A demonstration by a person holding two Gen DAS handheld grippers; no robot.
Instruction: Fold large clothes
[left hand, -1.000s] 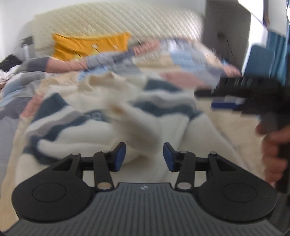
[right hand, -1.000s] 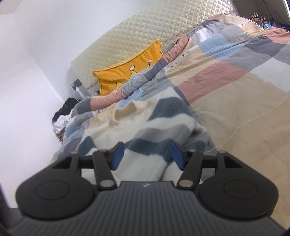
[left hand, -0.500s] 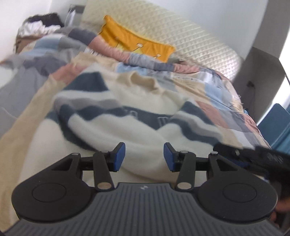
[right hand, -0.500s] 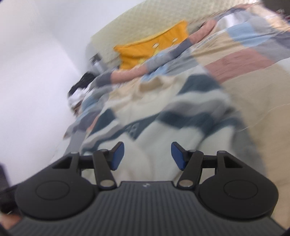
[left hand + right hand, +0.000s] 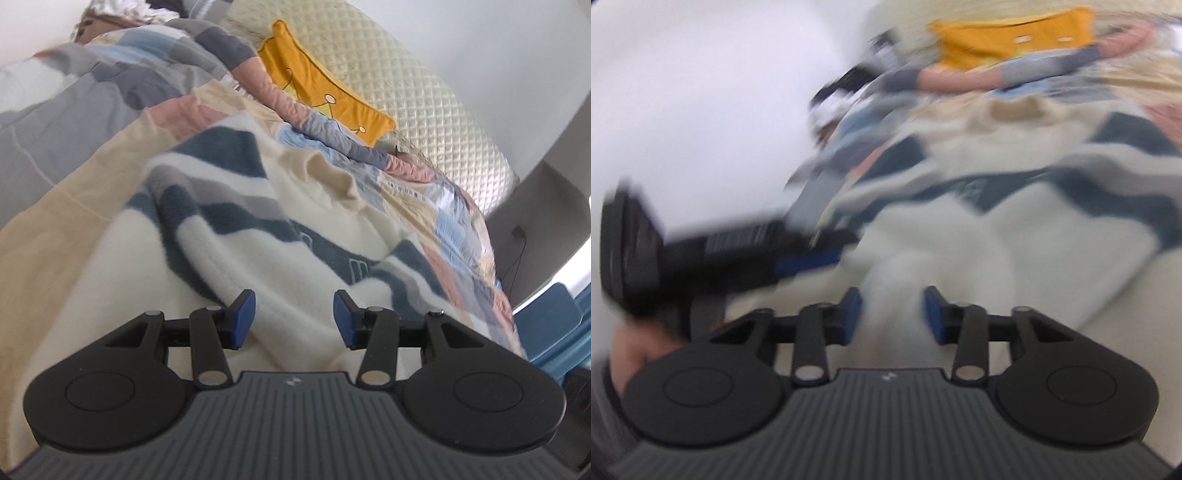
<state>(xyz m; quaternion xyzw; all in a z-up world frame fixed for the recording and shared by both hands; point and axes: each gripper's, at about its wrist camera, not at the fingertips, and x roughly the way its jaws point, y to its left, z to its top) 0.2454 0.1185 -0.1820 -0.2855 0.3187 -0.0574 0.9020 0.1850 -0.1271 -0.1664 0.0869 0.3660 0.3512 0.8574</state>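
A fleecy cream sweater [image 5: 258, 221] with navy and grey stripes lies spread on the bed, collar toward the pillows. My left gripper [image 5: 294, 317] hovers low over its cream lower part, jaws open, nothing pinched. In the blurred right wrist view the same sweater [image 5: 1034, 206] fills the middle. My right gripper [image 5: 892, 314] is closing around a raised cream fold of it, which stands between the blue pads; no firm pinch shows. The left gripper [image 5: 809, 260] also appears there as a dark smear at the left, held by a hand [image 5: 631, 354].
A patchwork quilt [image 5: 92, 155] covers the bed. A yellow pillow [image 5: 317, 92] leans on the quilted cream headboard [image 5: 424, 103]. A heap of clothes [image 5: 122, 11] lies at the far corner by the wall. A blue object [image 5: 554, 317] stands beside the bed.
Both grippers have rolled and swung in low over the sweater's near part. The right jaws have narrowed around a cream fold. The left gripper has come into the right wrist view.
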